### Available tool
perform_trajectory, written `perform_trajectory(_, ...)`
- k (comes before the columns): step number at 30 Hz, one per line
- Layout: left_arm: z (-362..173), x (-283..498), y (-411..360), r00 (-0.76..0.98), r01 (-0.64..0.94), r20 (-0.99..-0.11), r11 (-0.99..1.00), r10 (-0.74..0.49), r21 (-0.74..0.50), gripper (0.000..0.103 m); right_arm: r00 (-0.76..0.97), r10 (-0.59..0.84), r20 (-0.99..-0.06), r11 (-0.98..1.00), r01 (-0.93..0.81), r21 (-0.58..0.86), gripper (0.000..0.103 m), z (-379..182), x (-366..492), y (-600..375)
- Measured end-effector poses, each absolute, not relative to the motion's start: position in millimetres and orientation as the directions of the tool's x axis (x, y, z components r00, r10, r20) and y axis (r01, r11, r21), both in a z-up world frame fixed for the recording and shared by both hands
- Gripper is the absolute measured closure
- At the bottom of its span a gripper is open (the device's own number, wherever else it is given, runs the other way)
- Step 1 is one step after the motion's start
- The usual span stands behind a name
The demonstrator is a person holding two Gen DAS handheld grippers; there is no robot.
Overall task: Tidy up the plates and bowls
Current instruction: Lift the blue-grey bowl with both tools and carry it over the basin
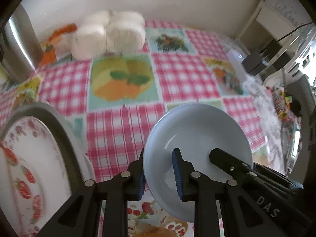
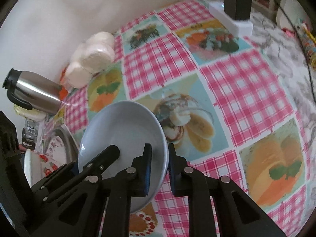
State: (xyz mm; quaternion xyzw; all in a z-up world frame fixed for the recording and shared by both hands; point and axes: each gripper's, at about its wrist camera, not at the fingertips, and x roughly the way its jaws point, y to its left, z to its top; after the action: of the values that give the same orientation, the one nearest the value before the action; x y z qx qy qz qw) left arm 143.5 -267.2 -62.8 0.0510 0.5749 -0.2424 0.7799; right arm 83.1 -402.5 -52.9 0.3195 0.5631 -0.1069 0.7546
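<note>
A pale blue bowl (image 1: 199, 138) is held tilted above the checked tablecloth by both grippers. My left gripper (image 1: 160, 174) is shut on its left rim. My right gripper (image 2: 160, 170) is shut on its right rim; the bowl also shows in the right wrist view (image 2: 122, 130). The right gripper's finger shows in the left wrist view (image 1: 227, 162) over the bowl's inside. A white plate with strawberry print (image 1: 25, 167) sits in a grey metal dish (image 1: 59, 126) at the left; it also shows in the right wrist view (image 2: 47, 164).
A steel thermos jug (image 2: 37, 94) and wrapped white rolls (image 2: 92, 57) stand by the back wall. A white power strip with a black adapter (image 2: 235, 13) lies at the far right. A glass cup (image 2: 29, 132) stands near the dish.
</note>
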Motion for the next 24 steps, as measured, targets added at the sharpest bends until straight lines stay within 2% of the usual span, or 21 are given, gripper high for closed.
perform_trajectory(13,35,132,-236,0.387,0.442,-0.843,0.878,-0.372,-0.185,0.077,0.48,0.174,-0.86,0.794,0.448,0.411,0.086,41,81,-378)
perform_trajectory(24,78,125,-187,0.458,0.393,-0.806,0.899,-0.374,-0.194,0.077,0.553,0.191,-0.811,0.82,0.364,0.441,0.086,90,82,-339)
